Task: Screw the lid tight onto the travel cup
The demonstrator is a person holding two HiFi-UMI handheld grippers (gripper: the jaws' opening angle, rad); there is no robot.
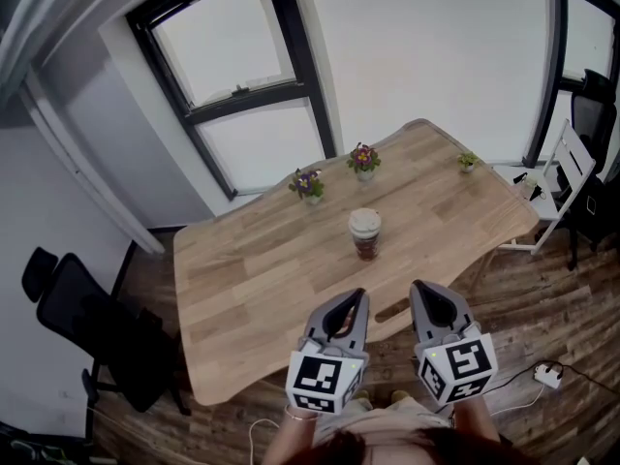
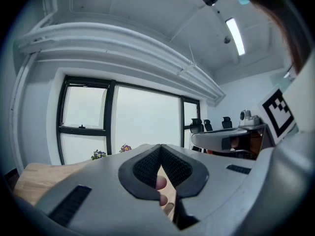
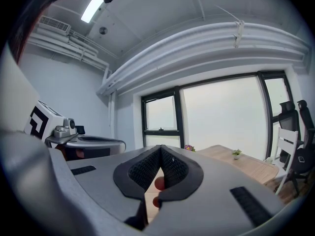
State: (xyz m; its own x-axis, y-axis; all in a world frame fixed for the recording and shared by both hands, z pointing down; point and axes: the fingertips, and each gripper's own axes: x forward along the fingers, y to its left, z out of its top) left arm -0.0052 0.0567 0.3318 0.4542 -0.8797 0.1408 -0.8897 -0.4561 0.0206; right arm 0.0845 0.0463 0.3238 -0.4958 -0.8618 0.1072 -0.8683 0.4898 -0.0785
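Observation:
The travel cup stands upright in the middle of the wooden table, with a dark reddish body and a pale lid on top. How tightly the lid sits cannot be told. My left gripper and right gripper hover side by side over the table's near edge, well short of the cup. Both are shut with nothing between the jaws. In the left gripper view the shut gripper hides the cup. The right gripper does the same in its own view.
Two small flower pots and a tiny plant line the table's far edge. A black office chair stands at the left and a white chair at the right. A power strip lies on the floor.

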